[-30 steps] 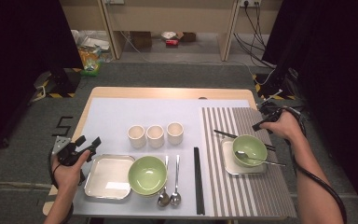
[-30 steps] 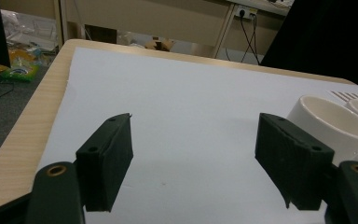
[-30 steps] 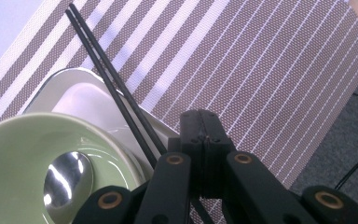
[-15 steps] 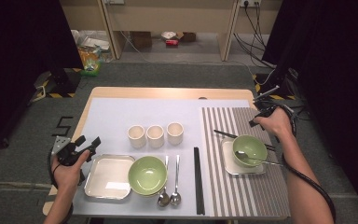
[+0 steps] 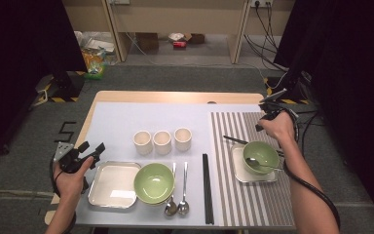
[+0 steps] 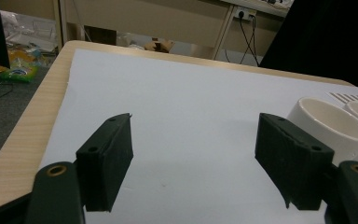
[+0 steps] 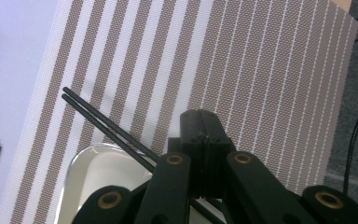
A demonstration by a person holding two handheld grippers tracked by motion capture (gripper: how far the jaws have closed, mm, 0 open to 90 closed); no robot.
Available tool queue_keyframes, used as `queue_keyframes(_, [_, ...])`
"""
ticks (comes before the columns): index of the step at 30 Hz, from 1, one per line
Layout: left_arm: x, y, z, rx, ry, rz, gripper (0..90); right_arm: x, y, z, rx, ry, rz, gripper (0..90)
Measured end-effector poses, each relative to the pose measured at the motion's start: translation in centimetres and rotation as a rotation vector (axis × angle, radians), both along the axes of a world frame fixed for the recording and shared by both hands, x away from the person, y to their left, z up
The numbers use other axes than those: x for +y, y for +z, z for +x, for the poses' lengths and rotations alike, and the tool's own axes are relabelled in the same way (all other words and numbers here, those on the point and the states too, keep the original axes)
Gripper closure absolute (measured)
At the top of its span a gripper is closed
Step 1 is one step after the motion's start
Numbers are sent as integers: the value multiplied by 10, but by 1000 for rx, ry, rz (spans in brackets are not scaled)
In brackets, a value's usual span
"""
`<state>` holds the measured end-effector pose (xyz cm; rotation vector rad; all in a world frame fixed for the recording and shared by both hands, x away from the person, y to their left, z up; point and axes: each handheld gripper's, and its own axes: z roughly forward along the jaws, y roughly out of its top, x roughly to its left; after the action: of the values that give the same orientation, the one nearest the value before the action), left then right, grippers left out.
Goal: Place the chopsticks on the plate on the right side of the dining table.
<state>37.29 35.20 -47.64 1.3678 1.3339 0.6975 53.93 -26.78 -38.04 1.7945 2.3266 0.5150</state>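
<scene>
Right gripper is hovering over the brown-and-white striped woven placemat, jaws pressed together w/ nothing between them. Its target, by my read, is the pair of thin black chopsticks lying just below and ahead of the tips; long axis is running diagonally, near end passing under the gripper, far end pointing toward the white table cover. The chopsticks are resting across the corner of the small silver metal tray, which is carrying the green ceramic bowl w/ a steel spoon in it, so tray rim & bowl are crowding the grab. Left gripper, jaws spread wide & empty, is sitting well apart near the white ceramic cups.
</scene>
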Motion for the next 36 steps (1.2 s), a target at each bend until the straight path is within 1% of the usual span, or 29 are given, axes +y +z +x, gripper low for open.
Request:
queue_keyframes(5, [0,0,0,-2,-1,0,266,6,-2,1,7,-12,3,900])
queue_keyframes(6, [0,0,0,-2,0,0,266,8,-2,1,9,-21,5,900])
queue_keyframes(12, [-1,0,0,-2,-1,-1,266,10,-2,3,13,-35,10,900])
queue_keyframes(17, [-1,0,1,-1,-2,0,266,12,-1,4,25,-68,15,900])
queue_keyframes(18, [-1,0,1,-1,-2,0,266,13,-1,4,28,-81,18,900])
queue_keyframes(24, [0,0,1,-2,-2,-1,266,20,-5,5,41,-89,18,900])
queue_keyframes(26, [0,0,1,-2,-2,-1,266,23,-4,5,43,-99,10,900])
queue_keyframes(28, [-1,0,1,-1,-2,0,266,26,-4,5,48,-119,14,900])
queue_keyframes(32, [-1,1,0,-2,-2,1,267,31,-4,5,55,-134,19,900])
queue_keyframes(36, [0,0,0,-2,-1,-1,267,37,-7,5,73,-148,15,900])
